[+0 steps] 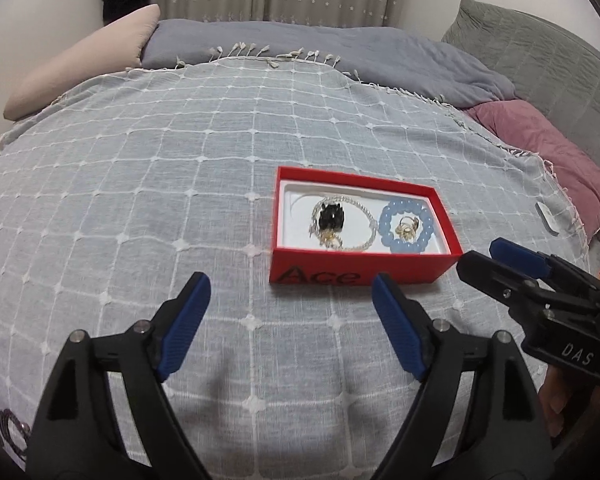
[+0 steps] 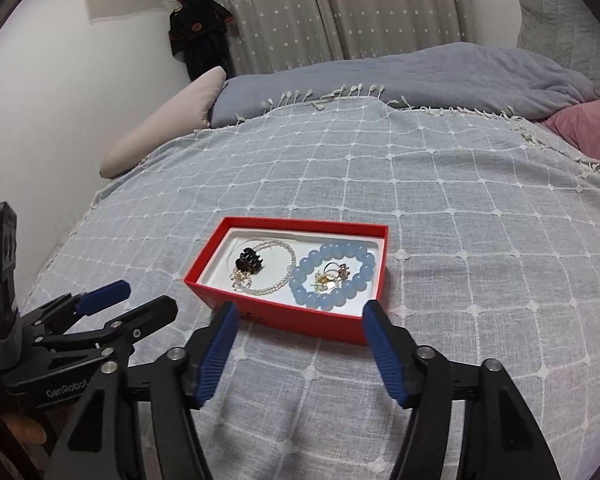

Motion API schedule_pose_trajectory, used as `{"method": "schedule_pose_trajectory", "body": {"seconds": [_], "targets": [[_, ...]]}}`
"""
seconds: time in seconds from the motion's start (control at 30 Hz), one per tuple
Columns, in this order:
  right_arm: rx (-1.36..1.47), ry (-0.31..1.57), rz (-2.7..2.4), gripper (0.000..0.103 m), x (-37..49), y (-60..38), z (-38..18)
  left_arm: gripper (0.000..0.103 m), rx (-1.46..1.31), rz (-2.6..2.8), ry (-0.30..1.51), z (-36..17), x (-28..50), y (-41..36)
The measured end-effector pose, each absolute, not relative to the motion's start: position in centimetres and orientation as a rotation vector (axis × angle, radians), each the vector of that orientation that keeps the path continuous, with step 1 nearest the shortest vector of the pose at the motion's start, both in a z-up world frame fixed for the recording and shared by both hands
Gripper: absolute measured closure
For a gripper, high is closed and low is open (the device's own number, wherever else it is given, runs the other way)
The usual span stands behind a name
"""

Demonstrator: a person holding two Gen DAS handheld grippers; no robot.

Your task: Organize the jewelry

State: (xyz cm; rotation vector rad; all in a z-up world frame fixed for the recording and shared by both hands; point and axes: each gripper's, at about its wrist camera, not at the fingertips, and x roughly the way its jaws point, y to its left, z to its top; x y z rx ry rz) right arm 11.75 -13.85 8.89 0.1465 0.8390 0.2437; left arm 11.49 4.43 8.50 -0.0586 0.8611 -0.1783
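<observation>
A red box (image 1: 320, 276) with a white lining sits on the checked bedspread; it also shows in the right wrist view (image 2: 284, 318). Inside lie a blue bead bracelet (image 1: 384, 224) (image 2: 306, 298), gold rings (image 1: 407, 227) (image 2: 334, 276), a clear bead bracelet (image 1: 366, 216) (image 2: 278, 282) and a black hair claw (image 1: 331, 218) (image 2: 249, 261). My left gripper (image 1: 292, 288) is open and empty, just short of the box's near side. My right gripper (image 2: 300, 312) is open and empty, its tips at the box's near wall. Each gripper shows in the other's view (image 1: 484, 254) (image 2: 148, 298).
The bedspread (image 1: 160, 200) covers a bed with a beige pillow (image 1: 80, 64), a grey duvet (image 1: 320, 48) and a pink pillow (image 1: 540, 140). A small white object (image 1: 548, 216) lies at the right. A dark beaded item (image 1: 12, 428) lies at the bottom left.
</observation>
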Motion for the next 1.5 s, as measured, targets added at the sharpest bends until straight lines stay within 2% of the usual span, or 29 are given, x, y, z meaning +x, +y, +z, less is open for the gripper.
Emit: {"method": "schedule_pose_trajectory", "body": {"seconds": [0.23,0.3,0.4,0.57,1.5], "targets": [[0.099,0.843,0.187,0.027,10.1,-12.6,8.7,0.018,-0.052,-0.162,0.855,8.4,9.4,4.9],[0.084,0.824,0.168,0.020,9.1,-12.6,9.0,0.011,-0.048,-0.154,0.851,8.5,8.8,5.1],[0.074,0.803,0.147,0.015,7.7,-12.7,9.4,0.003,-0.035,-0.135,0.835,8.7,7.9,5.2],[0.045,0.787,0.129,0.001,5.8,-12.2,9.4,0.001,0.002,-0.125,0.828,8.5,6.6,4.9],[0.009,0.810,0.046,0.000,4.6,-11.7,8.5,0.001,-0.002,-0.099,0.850,7.4,6.0,4.7]]}}
